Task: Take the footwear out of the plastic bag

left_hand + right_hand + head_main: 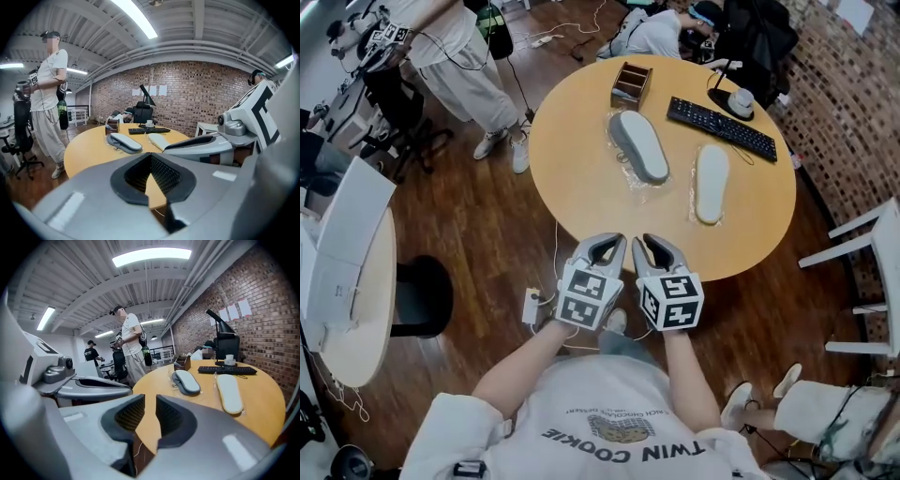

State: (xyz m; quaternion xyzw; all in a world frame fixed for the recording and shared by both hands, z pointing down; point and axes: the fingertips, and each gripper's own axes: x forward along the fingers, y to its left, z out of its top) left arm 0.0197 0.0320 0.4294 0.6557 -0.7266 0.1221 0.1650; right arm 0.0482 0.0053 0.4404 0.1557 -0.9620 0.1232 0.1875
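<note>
On the round wooden table (pixel 581 183) a grey slipper (pixel 638 145) lies on crumpled clear plastic (pixel 643 187). To its right lies a white slipper (pixel 711 183), also on clear plastic. Both grippers hover side by side at the table's near edge, short of the slippers. My left gripper (pixel 605 251) (pixel 150 161) has its fingertips touching and holds nothing. My right gripper (pixel 654 248) (pixel 150 404) shows a narrow gap between its pads, with nothing in it. The grey slipper (pixel 124 141) (pixel 186 381) and the white slipper (pixel 158 140) (pixel 229 393) lie ahead of both jaws.
A black keyboard (pixel 722 127), a wooden box (pixel 630 84) and a cup on a dark base (pixel 739 101) sit at the table's far side. A person (pixel 459 66) stands at the left, another sits behind the table. White chair (pixel 872 281) right, white table (pixel 347 281) left.
</note>
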